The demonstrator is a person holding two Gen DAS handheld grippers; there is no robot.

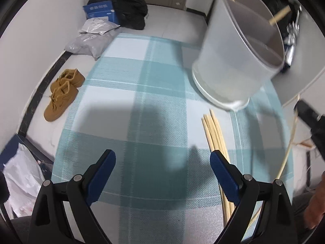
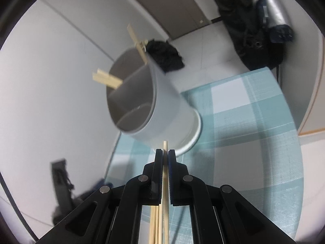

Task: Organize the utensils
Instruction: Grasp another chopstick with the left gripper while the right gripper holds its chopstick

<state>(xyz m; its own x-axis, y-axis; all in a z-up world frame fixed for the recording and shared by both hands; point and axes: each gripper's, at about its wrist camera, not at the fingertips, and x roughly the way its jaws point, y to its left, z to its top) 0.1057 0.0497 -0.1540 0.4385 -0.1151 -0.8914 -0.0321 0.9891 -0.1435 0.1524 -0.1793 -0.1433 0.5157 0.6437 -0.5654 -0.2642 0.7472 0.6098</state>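
A grey-white cylindrical holder (image 1: 237,46) stands on the teal checked cloth (image 1: 130,105) and holds a few wooden chopsticks (image 1: 279,15). Several loose chopsticks (image 1: 215,134) lie on the cloth beside my left gripper's right finger. My left gripper (image 1: 162,162) is open and empty above the cloth. My right gripper (image 2: 165,152) is shut on one chopstick (image 2: 165,183), its tip just in front of the holder (image 2: 154,101). More chopsticks (image 2: 155,223) lie below it. The held chopstick also shows at the right of the left wrist view (image 1: 288,152).
Tan shoes (image 1: 63,93), grey plastic bags (image 1: 91,38), a blue box (image 1: 101,12) and black clothing (image 1: 128,8) lie on the floor to the left. A box with white plastic (image 1: 20,174) sits at lower left. Dark bags (image 2: 256,24) lie at the far right.
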